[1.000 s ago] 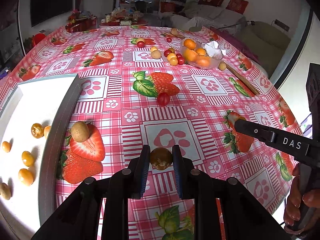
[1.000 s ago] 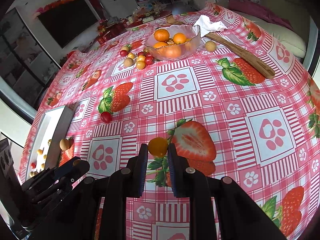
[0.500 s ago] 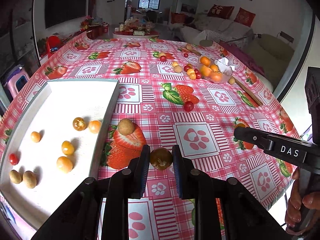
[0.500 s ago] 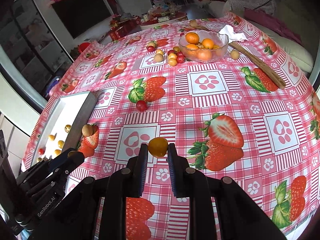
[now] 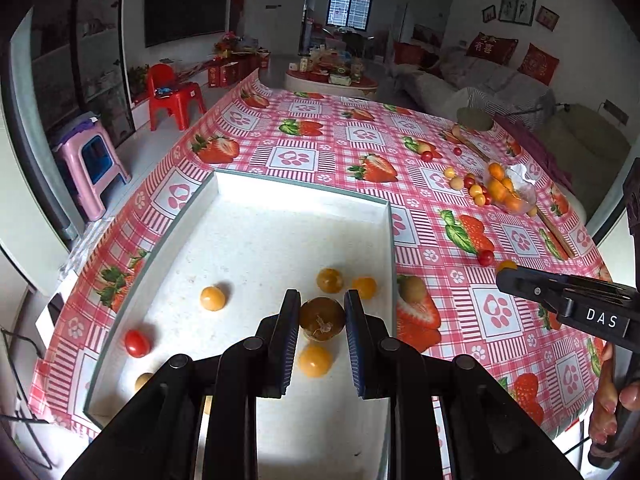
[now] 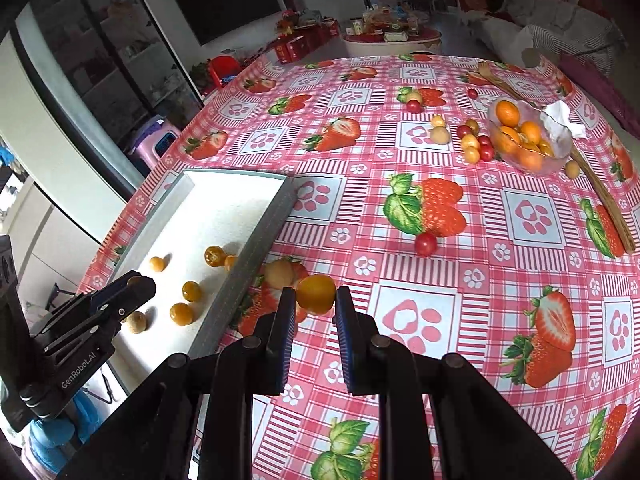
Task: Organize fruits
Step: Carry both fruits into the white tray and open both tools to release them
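Note:
My left gripper (image 5: pixel 322 315) is shut on a brown round fruit (image 5: pixel 322 318) and holds it above the white tray (image 5: pixel 280 240), near the tray's right wall. The tray holds several small orange fruits, a red cherry tomato (image 5: pixel 137 343) and a tan fruit. My right gripper (image 6: pixel 315 307) is shut on a small orange fruit (image 6: pixel 316 294) above the tablecloth, just right of the tray (image 6: pixel 224 208). A tan fruit (image 6: pixel 279 273) lies on the cloth beside the tray wall. The left gripper also shows at the left of the right wrist view (image 6: pixel 132 286).
A glass bowl of oranges (image 6: pixel 528 140) with a white tissue stands at the far right, loose small fruits (image 6: pixel 472 142) beside it. A red cherry tomato (image 6: pixel 425 244) lies mid-table. A long wooden utensil (image 6: pixel 600 188) lies along the right edge. The table edge is close on the left.
Both grippers have moved left toward the tray, each still holding its fruit. The left gripper has passed from over the cloth to over the tray.

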### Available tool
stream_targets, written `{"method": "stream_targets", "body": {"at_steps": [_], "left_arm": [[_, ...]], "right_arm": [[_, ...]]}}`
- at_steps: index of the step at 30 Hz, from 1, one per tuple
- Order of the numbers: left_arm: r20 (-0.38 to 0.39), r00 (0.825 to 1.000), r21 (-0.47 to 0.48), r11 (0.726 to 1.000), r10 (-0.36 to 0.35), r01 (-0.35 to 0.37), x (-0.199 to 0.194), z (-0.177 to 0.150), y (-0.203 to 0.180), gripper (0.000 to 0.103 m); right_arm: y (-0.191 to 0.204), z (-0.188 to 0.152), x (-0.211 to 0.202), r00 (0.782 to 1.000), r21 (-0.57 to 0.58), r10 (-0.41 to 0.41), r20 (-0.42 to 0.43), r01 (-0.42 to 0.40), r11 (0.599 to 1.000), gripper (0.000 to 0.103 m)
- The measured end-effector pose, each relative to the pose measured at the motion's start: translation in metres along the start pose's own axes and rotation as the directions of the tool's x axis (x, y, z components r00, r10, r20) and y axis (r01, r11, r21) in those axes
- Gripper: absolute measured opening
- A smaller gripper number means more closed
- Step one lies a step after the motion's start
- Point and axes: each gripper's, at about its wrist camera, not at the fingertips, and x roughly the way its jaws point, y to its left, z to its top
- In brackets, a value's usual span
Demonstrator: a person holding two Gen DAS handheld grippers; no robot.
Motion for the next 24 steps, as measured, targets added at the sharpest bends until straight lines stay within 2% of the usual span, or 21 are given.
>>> {"method": "stream_targets", "body": {"at_steps": [3,10,18,24], "left_arm": [[-0.015,0.999,-0.005,0.999,0.033,-0.033,0.011,0.018,0.021,0.024],[-0.110,0.991,-0.005,0.997,0.075,-0.076,0.064,0.046,0.048,0.024],[-0.215,0.974,-0.053,0.995,0.070,-0.083,0.107,0.048,0.068,0.024],[-0.252,0.963,-0.026,0.994,0.094,-0.104,0.115,0.044,0.067,0.024]], "right_arm": [[0.019,0.017,0.015,1.000,-0.030,0.021,-0.016,-0.022,0.999,0.022],[0.059,0.053,0.067,0.995,-0.093,0.053,-0.086,-0.061,0.994,0.022],[0.079,0.068,0.125,0.985,-0.122,0.046,-0.168,-0.067,0.990,0.022],[0.084,0.069,0.150,0.979,-0.152,0.020,-0.205,-0.052,0.987,0.022]]}}
